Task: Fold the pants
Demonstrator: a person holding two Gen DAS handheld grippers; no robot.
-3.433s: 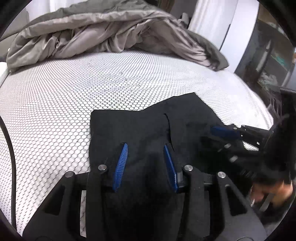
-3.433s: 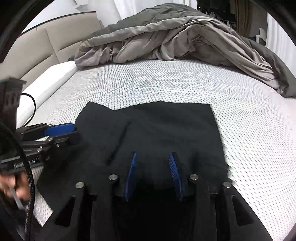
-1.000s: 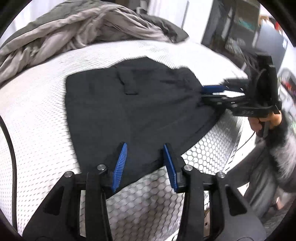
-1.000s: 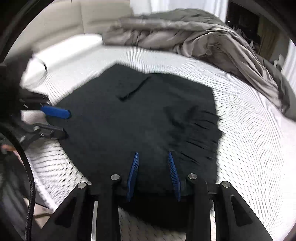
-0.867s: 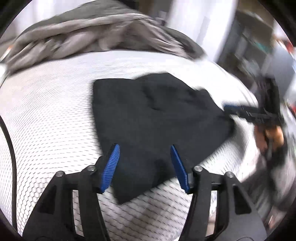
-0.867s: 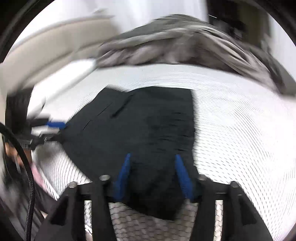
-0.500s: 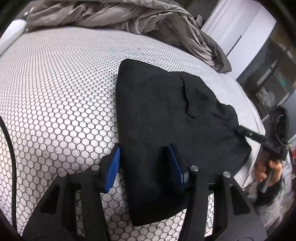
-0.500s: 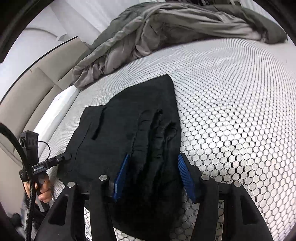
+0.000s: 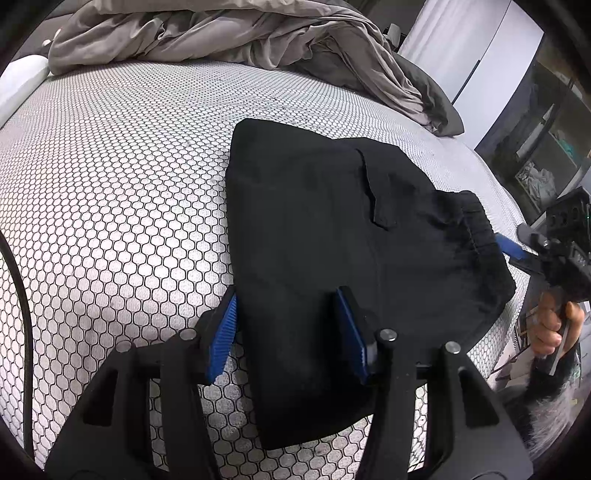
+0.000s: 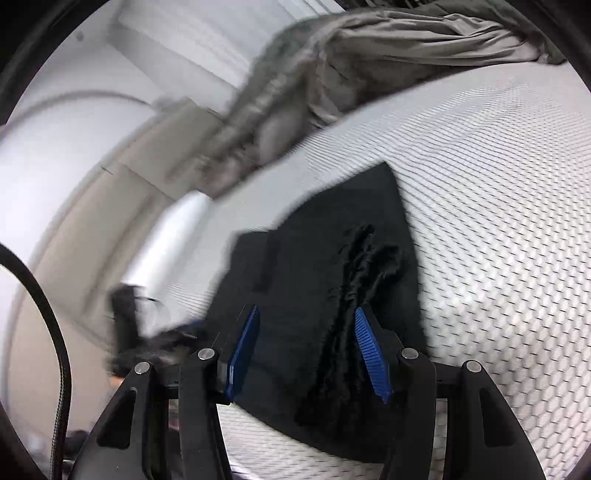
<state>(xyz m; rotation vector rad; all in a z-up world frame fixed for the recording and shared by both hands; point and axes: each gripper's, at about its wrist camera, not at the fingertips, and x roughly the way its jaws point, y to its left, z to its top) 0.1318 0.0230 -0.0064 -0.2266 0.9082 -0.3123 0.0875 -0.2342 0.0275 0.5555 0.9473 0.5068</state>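
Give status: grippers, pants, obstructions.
Left gripper open, straddling the pants' near edge. Right gripper open at the waistband end. Pants folded, flat on mattress. Duvet bunched behind, clear of them.

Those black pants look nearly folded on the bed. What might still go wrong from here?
The pants lie close to the mattress edge nearest the person, so a nudge might slide them off. The elastic waistband is bunched into ridges; folding over it would likely leave a lumpy bundle. Both the left gripper and the right gripper are open around the cloth's edges, so closing may catch only the top layer and pull the fold apart.
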